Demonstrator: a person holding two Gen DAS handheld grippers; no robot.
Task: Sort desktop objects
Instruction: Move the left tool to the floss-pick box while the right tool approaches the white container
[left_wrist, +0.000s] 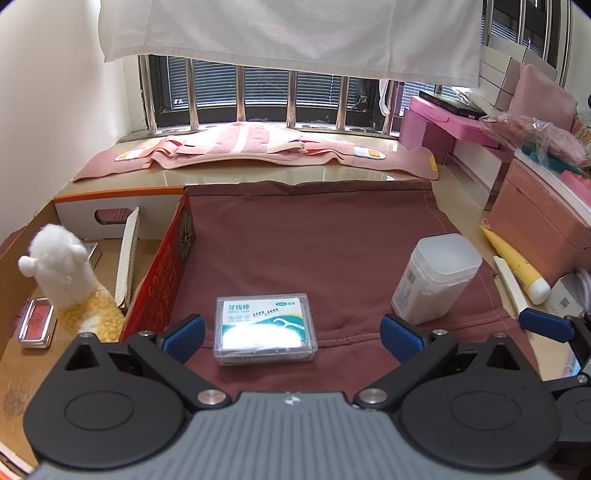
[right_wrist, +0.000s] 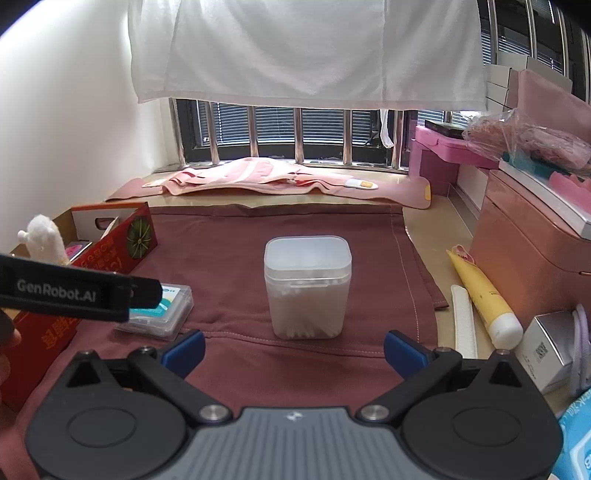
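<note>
Floss box (left_wrist: 266, 328) lies flat on the maroon cloth (left_wrist: 314, 229), between the wide-spread left gripper (left_wrist: 293, 334). Cotton-swab jar (right_wrist: 307, 288) stands upright ahead of the right gripper (right_wrist: 293, 349), equally wide. Barred window (left_wrist: 266, 96) behind.

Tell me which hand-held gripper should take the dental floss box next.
Left. The left hand-held gripper is open with the dental floss box lying between its fingers on the cloth. The right one faces the cotton swab jar instead.
</note>
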